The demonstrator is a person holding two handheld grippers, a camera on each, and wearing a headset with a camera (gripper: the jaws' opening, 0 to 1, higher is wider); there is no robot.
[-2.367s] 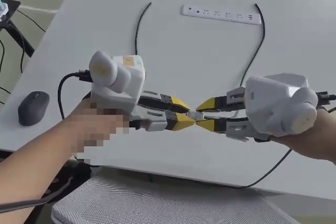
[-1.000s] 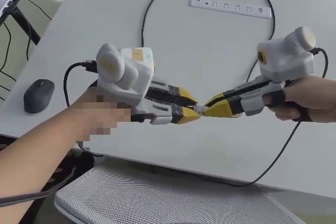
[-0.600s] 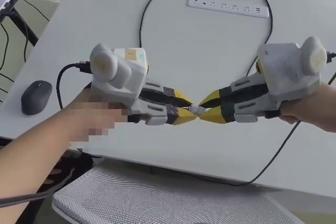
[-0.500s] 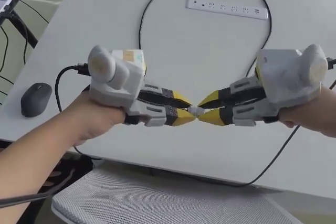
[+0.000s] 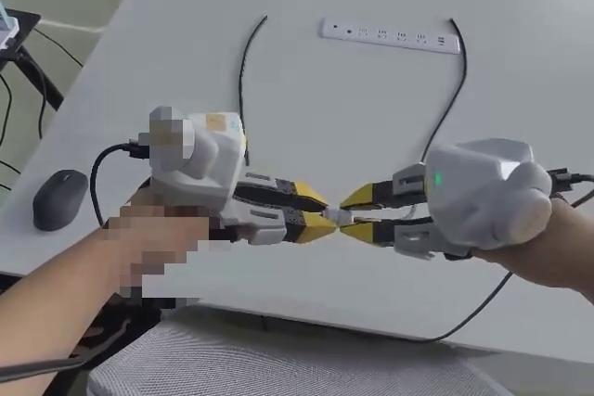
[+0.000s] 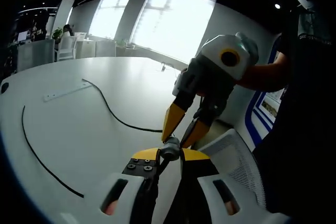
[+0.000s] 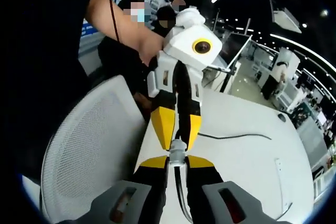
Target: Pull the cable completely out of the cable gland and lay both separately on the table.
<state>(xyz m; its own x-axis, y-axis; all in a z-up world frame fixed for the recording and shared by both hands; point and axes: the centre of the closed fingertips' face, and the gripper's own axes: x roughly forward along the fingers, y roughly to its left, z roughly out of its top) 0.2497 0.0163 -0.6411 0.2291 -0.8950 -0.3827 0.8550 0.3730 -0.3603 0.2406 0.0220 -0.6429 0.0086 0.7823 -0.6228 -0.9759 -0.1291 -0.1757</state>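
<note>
A small grey-white cable gland point(image 5: 342, 218) hangs in the air above the table's near edge, between the two grippers' yellow tips. My left gripper point(image 5: 327, 221) comes in from the left and is shut on the gland point(image 6: 169, 148). From the right, my right gripper point(image 5: 347, 216) meets it tip to tip. In the right gripper view the gland point(image 7: 177, 151) sits just past my own jaws, and a black cable point(image 7: 182, 195) runs back between them, clamped. How far the cable sits inside the gland is hidden.
On the white table point(image 5: 306, 108) lie a white power strip point(image 5: 390, 34) at the back and two loose black cables point(image 5: 243, 62) point(image 5: 451, 104). A dark mouse point(image 5: 58, 198) rests at the left edge. A grey mesh chair point(image 5: 278, 359) stands below the near edge.
The right gripper has rolled in the hand, its body swinging from upright to lying on its side. Both grippers' tips have stayed together at the gland and drifted slightly left.
</note>
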